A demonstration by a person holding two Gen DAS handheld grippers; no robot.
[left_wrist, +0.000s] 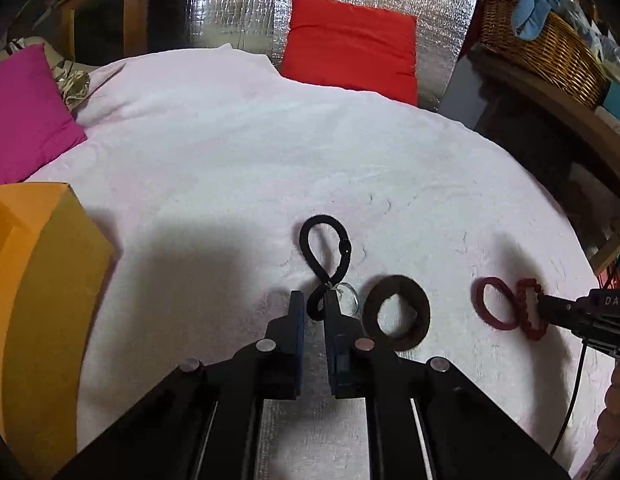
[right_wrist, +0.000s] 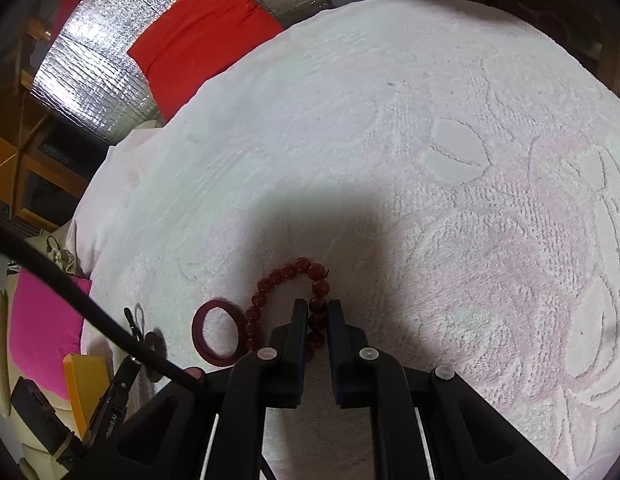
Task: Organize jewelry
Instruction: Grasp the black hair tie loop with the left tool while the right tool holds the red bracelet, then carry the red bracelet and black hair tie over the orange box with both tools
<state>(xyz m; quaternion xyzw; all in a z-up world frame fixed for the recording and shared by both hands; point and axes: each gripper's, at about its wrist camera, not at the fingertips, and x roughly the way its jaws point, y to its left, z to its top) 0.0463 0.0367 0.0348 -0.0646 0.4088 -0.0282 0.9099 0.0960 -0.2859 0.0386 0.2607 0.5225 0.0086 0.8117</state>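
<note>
On the white towel-covered bed (left_wrist: 230, 152), the left hand-held gripper (left_wrist: 313, 305) tilts downward and pinches the lower loop of a black hair tie (left_wrist: 323, 248), a light, soft, stretchy band that will likely droop when lifted. Well to its right, the right hand-held gripper (right_wrist: 317, 312) tilts steeply down and is clamped on the red bead bracelet (right_wrist: 288, 276), which looks hard, smooth and slip-prone, best taken across one bead. A dark red ring (right_wrist: 218, 332) lies just beside it.

A white towel (left_wrist: 238, 152) covers the surface. A red cushion (left_wrist: 351, 46) leans on silver foil sheeting (left_wrist: 234, 4) behind it. A pink cushion (left_wrist: 24, 112) lies at the left edge, and a wicker basket (left_wrist: 549, 52) holding a blue cloth (left_wrist: 535, 8) sits on a shelf at the right.
</note>
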